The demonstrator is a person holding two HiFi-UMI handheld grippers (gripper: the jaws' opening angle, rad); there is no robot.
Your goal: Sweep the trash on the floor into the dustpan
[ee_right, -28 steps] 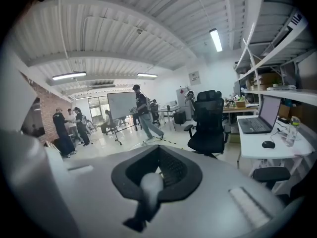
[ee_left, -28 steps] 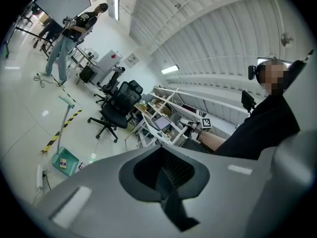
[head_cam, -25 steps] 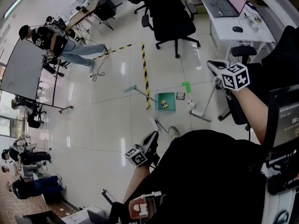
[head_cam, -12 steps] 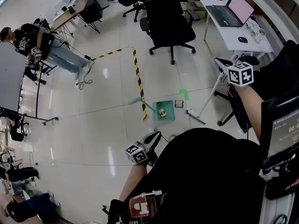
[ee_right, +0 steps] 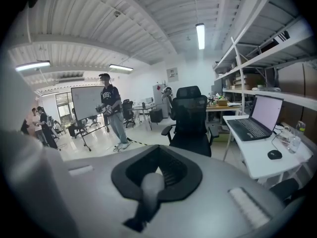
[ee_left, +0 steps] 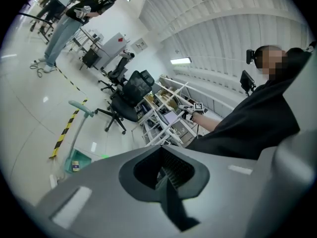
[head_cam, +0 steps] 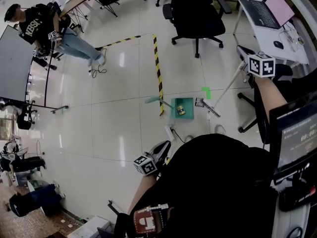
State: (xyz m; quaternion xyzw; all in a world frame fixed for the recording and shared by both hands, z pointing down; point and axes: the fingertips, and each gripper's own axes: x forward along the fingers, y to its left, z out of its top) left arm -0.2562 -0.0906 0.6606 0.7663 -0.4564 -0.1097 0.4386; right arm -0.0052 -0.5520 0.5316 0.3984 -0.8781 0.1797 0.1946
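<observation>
A green dustpan (head_cam: pixel 187 104) stands on the white floor, its teal handle (head_cam: pixel 152 100) leaning up to the left, with a small yellow-and-black piece of trash (head_cam: pixel 181 111) inside. A dark flat piece of trash (head_cam: pixel 199 102) lies just right of the pan. The broom head (head_cam: pixel 211 111) rests beside it. My right gripper (head_cam: pixel 241 53) (ee_right: pixel 151 180) is shut on the pale broom handle (head_cam: pixel 227 87). My left gripper (head_cam: pixel 163 145) (ee_left: pixel 166 175) hangs low near my body, jaws shut, nothing seen between them. The dustpan (ee_left: pixel 74 161) also shows far off in the left gripper view.
Yellow-black floor tape (head_cam: pixel 158 73) runs past the dustpan, and a green tape patch (head_cam: pixel 205 92) lies beyond it. A black office chair (head_cam: pixel 195 19) and a white desk with a laptop (head_cam: pixel 262 14) stand behind. A person (head_cam: pixel 44 29) stands far left by a whiteboard.
The broom head has slid closer to the dustpan's right side. My right gripper has risen with the handle. The left gripper has hardly moved.
</observation>
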